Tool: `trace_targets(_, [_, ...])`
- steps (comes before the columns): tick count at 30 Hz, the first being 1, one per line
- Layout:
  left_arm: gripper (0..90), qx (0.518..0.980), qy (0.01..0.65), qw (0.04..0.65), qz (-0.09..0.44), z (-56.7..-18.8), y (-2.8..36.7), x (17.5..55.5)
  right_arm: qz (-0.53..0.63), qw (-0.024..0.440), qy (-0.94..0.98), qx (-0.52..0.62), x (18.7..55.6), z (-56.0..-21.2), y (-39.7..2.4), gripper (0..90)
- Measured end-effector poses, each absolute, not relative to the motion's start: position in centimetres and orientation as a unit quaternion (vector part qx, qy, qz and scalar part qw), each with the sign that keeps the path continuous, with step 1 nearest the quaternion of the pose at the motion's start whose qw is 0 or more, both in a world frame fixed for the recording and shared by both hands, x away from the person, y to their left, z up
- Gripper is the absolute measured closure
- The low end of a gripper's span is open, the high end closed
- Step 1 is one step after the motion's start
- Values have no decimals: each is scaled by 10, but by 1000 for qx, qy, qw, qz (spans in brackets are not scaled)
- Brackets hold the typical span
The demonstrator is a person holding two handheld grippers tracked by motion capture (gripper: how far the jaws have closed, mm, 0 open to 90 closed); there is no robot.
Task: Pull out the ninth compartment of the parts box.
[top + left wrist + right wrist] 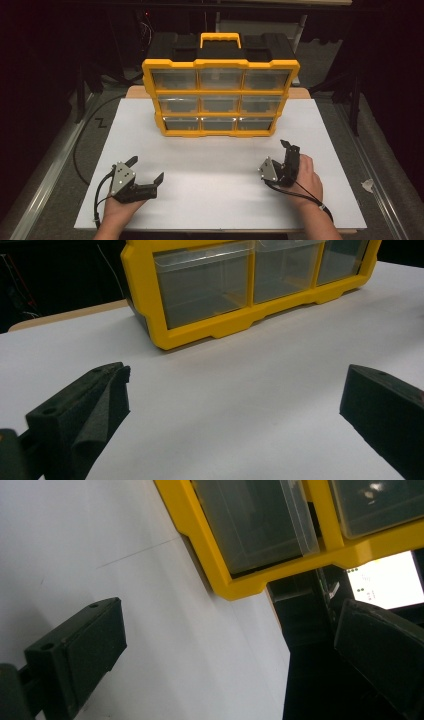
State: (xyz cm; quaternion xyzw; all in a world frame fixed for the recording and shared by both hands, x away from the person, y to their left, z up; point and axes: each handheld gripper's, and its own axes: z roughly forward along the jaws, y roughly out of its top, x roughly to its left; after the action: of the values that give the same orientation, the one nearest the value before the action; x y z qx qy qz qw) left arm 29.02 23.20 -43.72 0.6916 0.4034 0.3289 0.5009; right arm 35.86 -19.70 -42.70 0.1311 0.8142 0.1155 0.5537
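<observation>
A yellow-framed drawer organizer [220, 97] stands upright at the far middle of the white tabletop [220, 170], its nine clear drawers shut. Bare white board lies open before it. Well short of it, the left gripper [146, 170] and right gripper [289, 145] rest wide apart, jaws spread, holding nothing. Dark room surrounds.

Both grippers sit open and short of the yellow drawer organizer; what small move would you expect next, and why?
Probably the right gripper advances toward the organizer: it is open, holds nothing, and its own view already faces the bottom-row drawers. Left gripper likewise waits open.
</observation>
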Motion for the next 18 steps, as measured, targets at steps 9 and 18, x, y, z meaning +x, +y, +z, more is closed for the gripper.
trace_targets(9, [1,694,401,500,328,-437,232,290,83,568,814,85,357,-430,-195,14])
trace_targets(18, [1,696,399,500,327,-437,231,290,36,589,806,45,354,-431,-185,16])
